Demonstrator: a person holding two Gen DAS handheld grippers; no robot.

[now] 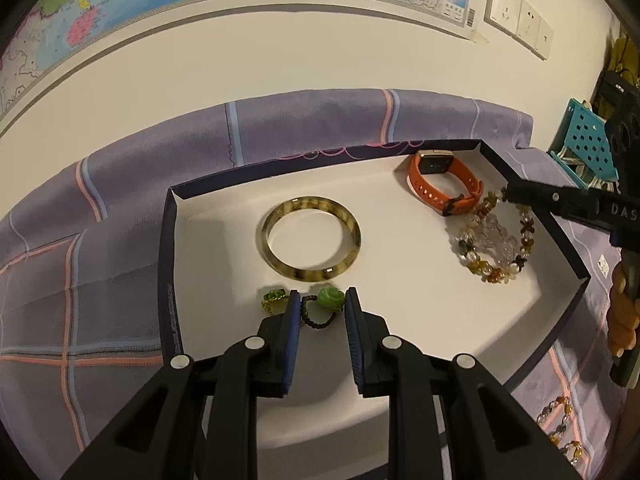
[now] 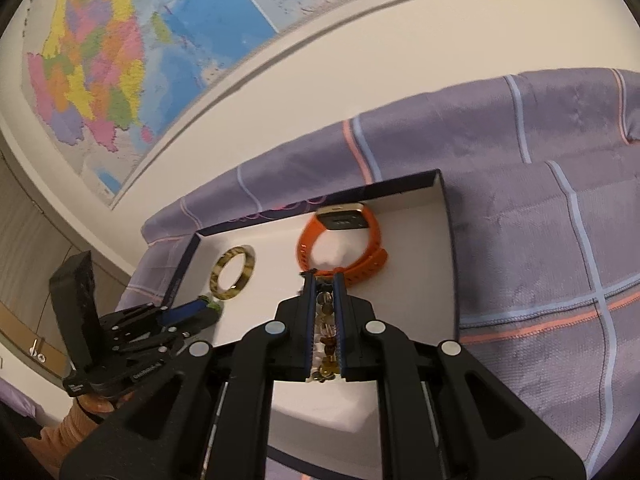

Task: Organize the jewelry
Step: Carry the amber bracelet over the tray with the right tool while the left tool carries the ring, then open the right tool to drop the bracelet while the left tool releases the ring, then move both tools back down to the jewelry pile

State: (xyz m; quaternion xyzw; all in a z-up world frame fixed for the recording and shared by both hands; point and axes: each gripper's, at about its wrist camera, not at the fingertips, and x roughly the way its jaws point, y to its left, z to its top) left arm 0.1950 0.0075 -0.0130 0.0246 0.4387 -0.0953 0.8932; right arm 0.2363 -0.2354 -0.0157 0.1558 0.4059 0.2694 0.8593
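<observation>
- Cream painted wall point(image 1: 280, 52) fills the back, evenly lit and warm.
- Large colourful paper map point(image 2: 120, 52) is pinned across it.
- White triple socket panel point(image 1: 518, 16) sits at right.
- Purple checked cloth point(image 2: 520, 200) with pink and blue lines covers the surface.
- Teal perforated plastic basket point(image 1: 582, 140) stands at the far right.

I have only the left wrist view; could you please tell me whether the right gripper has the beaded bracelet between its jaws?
Observer: Yes. In the right wrist view, the bracelet beads fill the gap between the right gripper's jaws.
Operator: Thank you. Is the watch apart from it?
Observer: The watch strap lies just beyond the jaw tips; I cannot tell whether they touch.
Operator: And what is behind my own gripper?
Observer: A hand with an orange sleeve holds the left gripper.
</observation>
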